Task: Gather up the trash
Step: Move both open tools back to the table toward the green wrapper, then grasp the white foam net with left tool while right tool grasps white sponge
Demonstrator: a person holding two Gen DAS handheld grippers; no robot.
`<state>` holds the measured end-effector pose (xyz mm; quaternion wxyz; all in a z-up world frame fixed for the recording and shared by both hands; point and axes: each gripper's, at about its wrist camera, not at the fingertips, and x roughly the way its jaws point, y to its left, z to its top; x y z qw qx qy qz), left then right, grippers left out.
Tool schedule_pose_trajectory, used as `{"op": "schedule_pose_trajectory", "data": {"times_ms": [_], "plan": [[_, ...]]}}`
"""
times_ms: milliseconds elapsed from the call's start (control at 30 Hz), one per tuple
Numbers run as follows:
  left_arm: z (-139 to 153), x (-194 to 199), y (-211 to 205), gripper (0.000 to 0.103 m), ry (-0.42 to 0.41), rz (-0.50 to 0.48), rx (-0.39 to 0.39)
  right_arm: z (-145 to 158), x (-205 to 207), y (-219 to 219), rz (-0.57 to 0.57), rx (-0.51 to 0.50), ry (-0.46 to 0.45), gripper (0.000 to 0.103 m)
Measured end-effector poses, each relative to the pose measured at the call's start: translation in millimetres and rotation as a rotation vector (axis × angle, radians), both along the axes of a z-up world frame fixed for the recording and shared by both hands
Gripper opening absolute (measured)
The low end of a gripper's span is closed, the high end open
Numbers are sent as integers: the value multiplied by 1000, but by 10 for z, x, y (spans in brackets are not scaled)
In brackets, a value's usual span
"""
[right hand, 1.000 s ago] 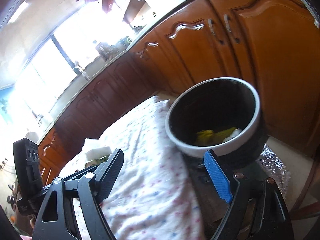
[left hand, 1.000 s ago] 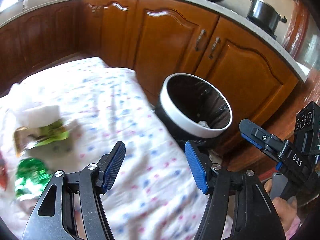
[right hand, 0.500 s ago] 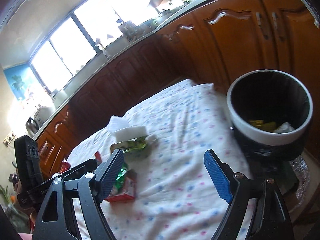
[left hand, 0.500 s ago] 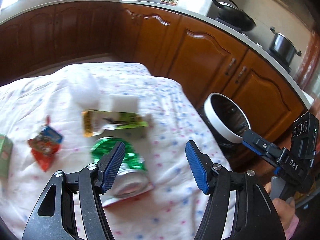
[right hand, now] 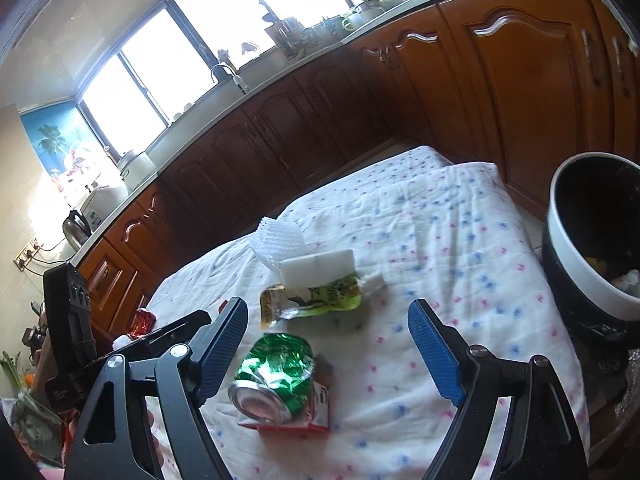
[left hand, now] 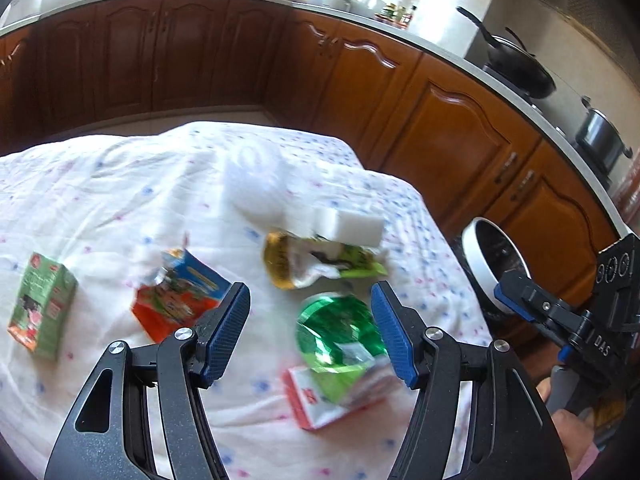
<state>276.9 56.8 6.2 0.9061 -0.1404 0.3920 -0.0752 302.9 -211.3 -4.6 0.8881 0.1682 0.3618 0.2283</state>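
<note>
The left gripper (left hand: 311,334) is hovering wide open and empty over the crushed green can (left hand: 340,336), which is lying on a small red-and-white carton (left hand: 316,400) on the cloth-covered table (left hand: 100,184). The right gripper (right hand: 328,354) is likewise gaping empty. The can is probably light, thin and slippery; pinching across its dented middle seems best. The bin (right hand: 560,248) is waiting beside the table.

On the desk (left hand: 120,184), a crushed can (right hand: 276,376) lies atop a flat carton (right hand: 316,412) near the front edge. Behind it sits a pouch (right hand: 312,302), with a sponge (right hand: 318,266) on its far end. The bin (right hand: 592,240) stands off the right edge.
</note>
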Motion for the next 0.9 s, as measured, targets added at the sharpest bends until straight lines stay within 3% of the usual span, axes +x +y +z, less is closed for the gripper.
{"op": "schedule_pose_trajectory", "data": {"times_ms": [467, 633, 700, 733, 800, 900], "plan": [[-66, 922, 509, 62, 65, 122, 38, -211, 754, 462, 64, -37, 86, 72], [-142, 1256, 555, 62, 99, 135, 23, -413, 942, 559, 69, -59, 153, 64], [-207, 1385, 554, 61, 123, 130, 29, -482, 975, 576, 79, -49, 171, 56], [-255, 1441, 557, 56, 139, 131, 26, -509, 981, 588, 95, -34, 179, 55], [-340, 1521, 539, 47, 168, 121, 30, -507, 957, 621, 116, -25, 172, 39], [-463, 1583, 490, 24, 194, 93, 26, -433, 884, 696, 118, -81, 131, 35]]}}
